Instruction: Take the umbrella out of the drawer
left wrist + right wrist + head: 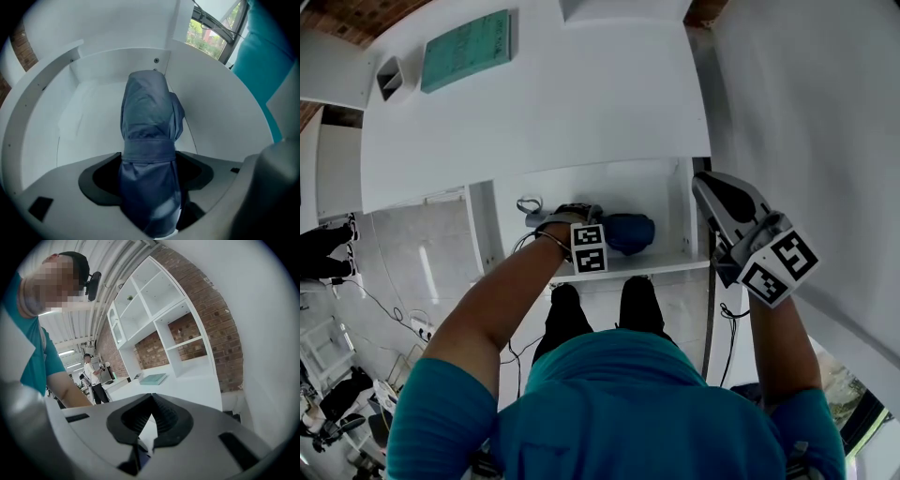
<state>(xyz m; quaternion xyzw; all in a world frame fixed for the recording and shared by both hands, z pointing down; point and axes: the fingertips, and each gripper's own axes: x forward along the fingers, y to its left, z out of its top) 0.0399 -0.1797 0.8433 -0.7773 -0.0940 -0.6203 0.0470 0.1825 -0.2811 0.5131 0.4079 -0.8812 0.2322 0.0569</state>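
Note:
A folded blue umbrella (630,232) lies in the open white drawer (628,267) below the desk. My left gripper (577,215) points steeply down into the drawer. In the left gripper view the umbrella (150,122) runs lengthwise between the jaws of the left gripper (149,158). The jaws stand wide on either side of the umbrella's strapped middle, and dark gaps show at both pads. The drawer wall (213,122) curves round it. My right gripper (705,182) hangs outside the drawer's right side, shut and empty; its tips (151,395) meet.
A white desk top (534,103) above the drawer carries a teal book (469,49) and a small grey box (391,77). A cable loop (528,204) lies at the drawer's left end. A white wall (806,112) stands at the right. White shelves (154,310) and a standing person (93,376) are farther off.

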